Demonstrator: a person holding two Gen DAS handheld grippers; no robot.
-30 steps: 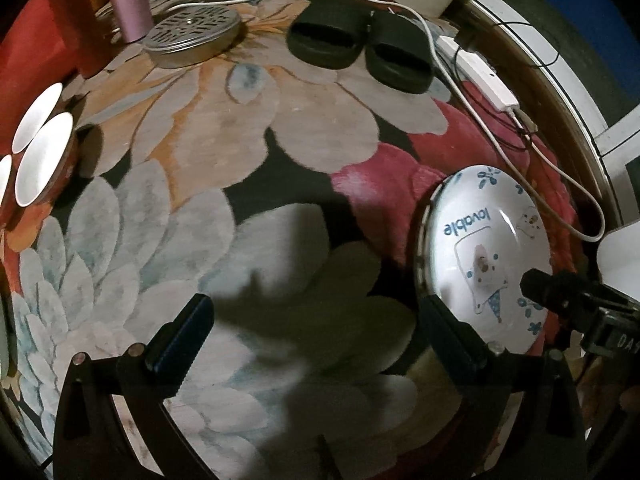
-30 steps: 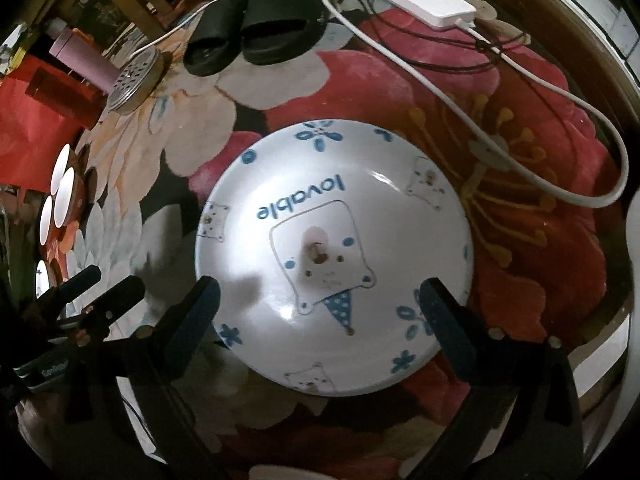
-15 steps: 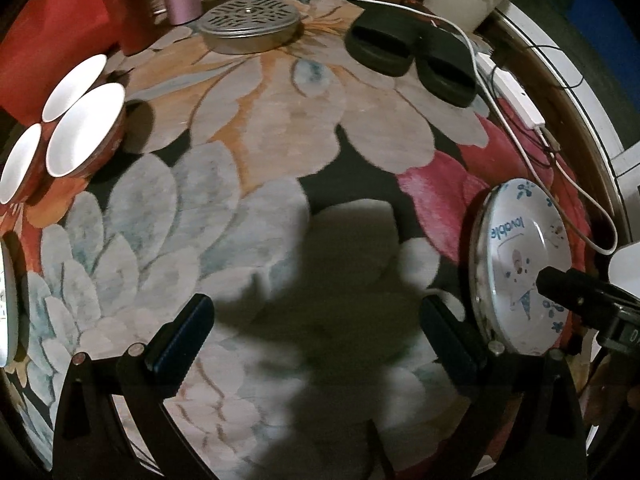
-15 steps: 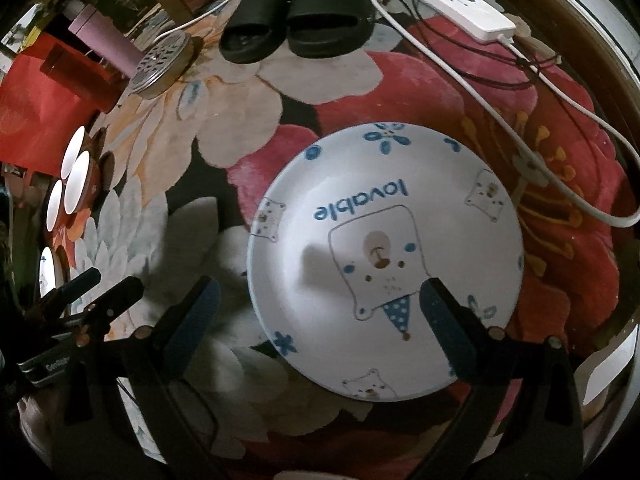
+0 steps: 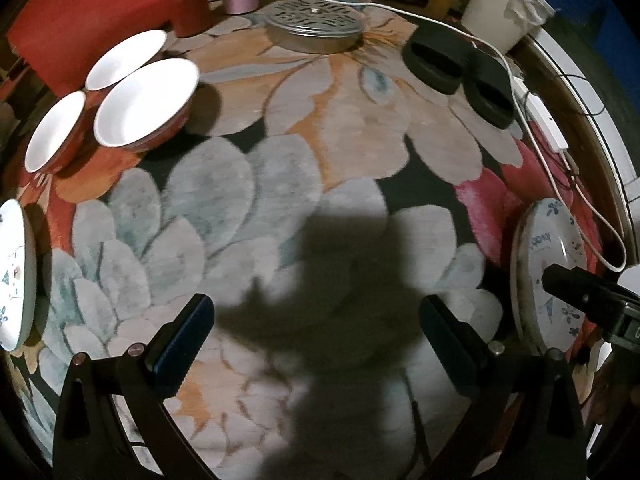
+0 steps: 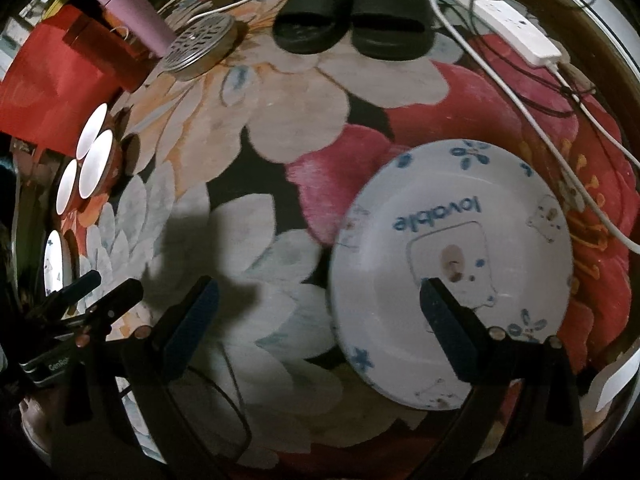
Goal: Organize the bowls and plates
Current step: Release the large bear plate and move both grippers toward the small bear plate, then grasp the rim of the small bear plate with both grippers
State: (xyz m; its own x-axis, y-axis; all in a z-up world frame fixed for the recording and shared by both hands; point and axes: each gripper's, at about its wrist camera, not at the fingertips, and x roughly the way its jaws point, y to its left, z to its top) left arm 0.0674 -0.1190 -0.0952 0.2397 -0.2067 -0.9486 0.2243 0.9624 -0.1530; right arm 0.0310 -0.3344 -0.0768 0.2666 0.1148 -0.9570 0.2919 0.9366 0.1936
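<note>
black right tongs (image 6: 316, 308) agape over plate (image 6: 452, 272).

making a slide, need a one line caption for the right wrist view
Open right gripper hovers over a floral rug, one finger overlapping the "lovable" bear plate; three bowls sit far left.

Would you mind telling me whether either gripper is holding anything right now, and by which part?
Nothing is held. The left gripper is open over bare carpet, and the right gripper is open too, one finger over the bear plate without clamping it.
</note>
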